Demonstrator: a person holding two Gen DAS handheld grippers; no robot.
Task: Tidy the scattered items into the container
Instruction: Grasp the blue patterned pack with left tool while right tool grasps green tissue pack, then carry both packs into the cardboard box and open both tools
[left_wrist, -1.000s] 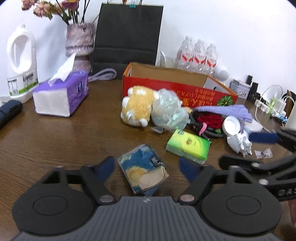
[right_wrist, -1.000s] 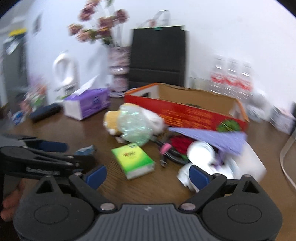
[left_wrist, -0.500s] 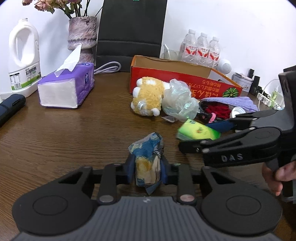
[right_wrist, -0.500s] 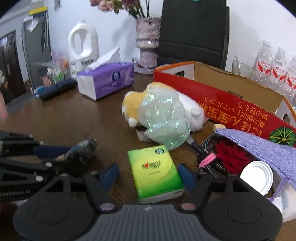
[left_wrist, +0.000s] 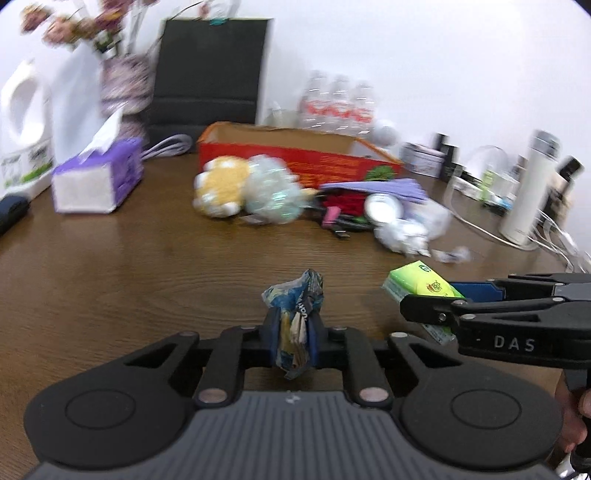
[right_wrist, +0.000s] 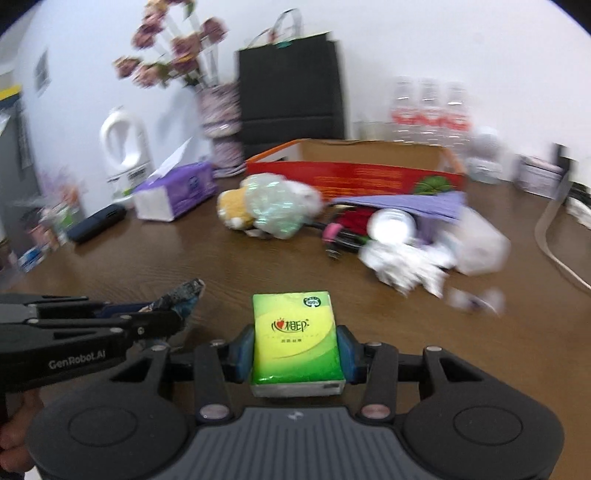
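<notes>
My left gripper is shut on a crumpled blue and yellow packet, held above the wooden table. My right gripper is shut on a green tissue pack; it also shows in the left wrist view at the right. The red cardboard box stands open at the back. In front of it lie a yellow plush toy, a clear crumpled bag, a purple cloth, red fabric, a white lid and crumpled white paper.
A purple tissue box, a white jug, a flower vase and a black paper bag stand at the back left. Water bottles, a white flask and cables are at the back right.
My right gripper has closed on the green tissue pack and lifted it. Both grippers have pulled back and risen from the table with their items.
</notes>
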